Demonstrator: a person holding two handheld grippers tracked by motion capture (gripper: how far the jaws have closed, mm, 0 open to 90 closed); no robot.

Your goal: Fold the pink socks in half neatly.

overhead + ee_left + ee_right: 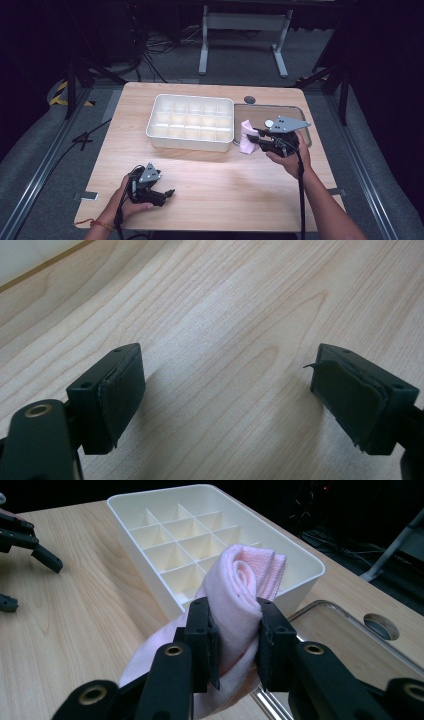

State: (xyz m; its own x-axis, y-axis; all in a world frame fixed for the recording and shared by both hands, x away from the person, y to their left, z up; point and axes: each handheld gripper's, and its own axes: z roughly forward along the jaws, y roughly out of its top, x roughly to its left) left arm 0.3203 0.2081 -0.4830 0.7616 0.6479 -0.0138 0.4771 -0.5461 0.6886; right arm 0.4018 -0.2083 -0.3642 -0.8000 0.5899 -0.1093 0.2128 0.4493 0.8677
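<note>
left gripper [167, 194]: you hold it low at the near left of the table [210, 185], jaws spread wide, nothing between the pads [120, 395], bare wood under them.
left hand [131, 204]: wrapped round the gripper body, resting near the table's near edge.
right gripper [254, 136]: you hold it right of centre, raised off the table, jaws clamped on the pink cloth [240, 600].
pink cloth: rolled, pinched mid-roll between your pads, roll end sticking up past the jaws, loose end hanging below; just right of the white tray [165, 137], near its right wall.
right hand [289, 155]: behind the gripper, cable trailing down along your forearm.
white tray: divided into compartments, middle of table, far of both grippers; all visible compartments look bare.
clear lid [295, 111]: flat on the table, right of the tray, behind your right gripper.
</note>
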